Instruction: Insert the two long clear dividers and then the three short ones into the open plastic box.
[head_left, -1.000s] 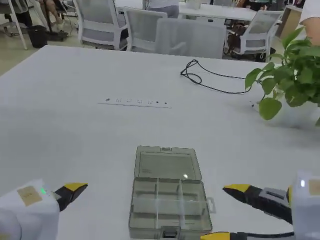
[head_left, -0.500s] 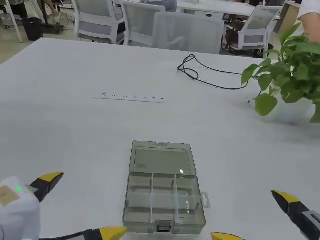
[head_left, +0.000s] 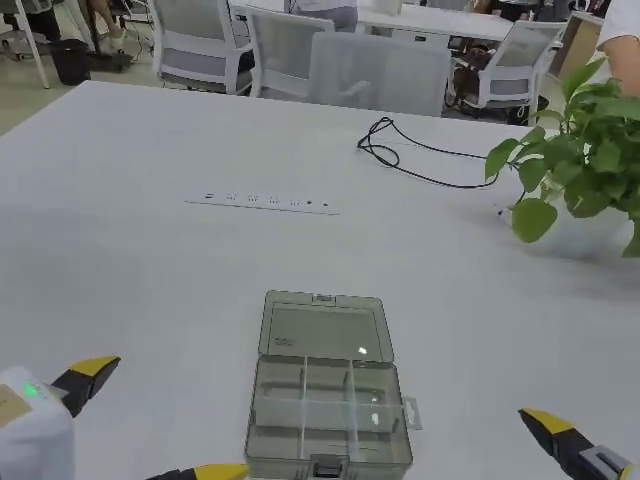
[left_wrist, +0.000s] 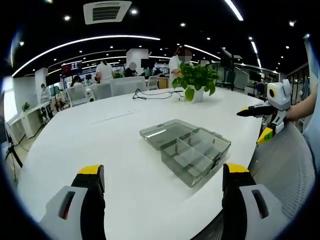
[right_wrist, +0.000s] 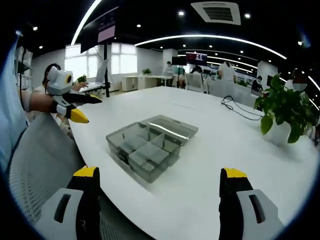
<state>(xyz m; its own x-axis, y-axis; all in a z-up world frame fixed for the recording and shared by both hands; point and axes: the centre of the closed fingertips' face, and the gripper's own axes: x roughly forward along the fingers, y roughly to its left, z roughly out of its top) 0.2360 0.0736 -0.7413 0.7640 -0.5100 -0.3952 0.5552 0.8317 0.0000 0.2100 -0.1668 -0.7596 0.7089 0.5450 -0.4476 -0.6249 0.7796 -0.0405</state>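
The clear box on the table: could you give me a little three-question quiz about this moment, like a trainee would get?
1. True or false: the box has its lid shut.
2. What does the left gripper hold? A) a divider B) nothing C) a cable
3. Fill in: in the head view, the potted plant stands to the box's ____.
Key: 1 false; 2 B; 3 right.
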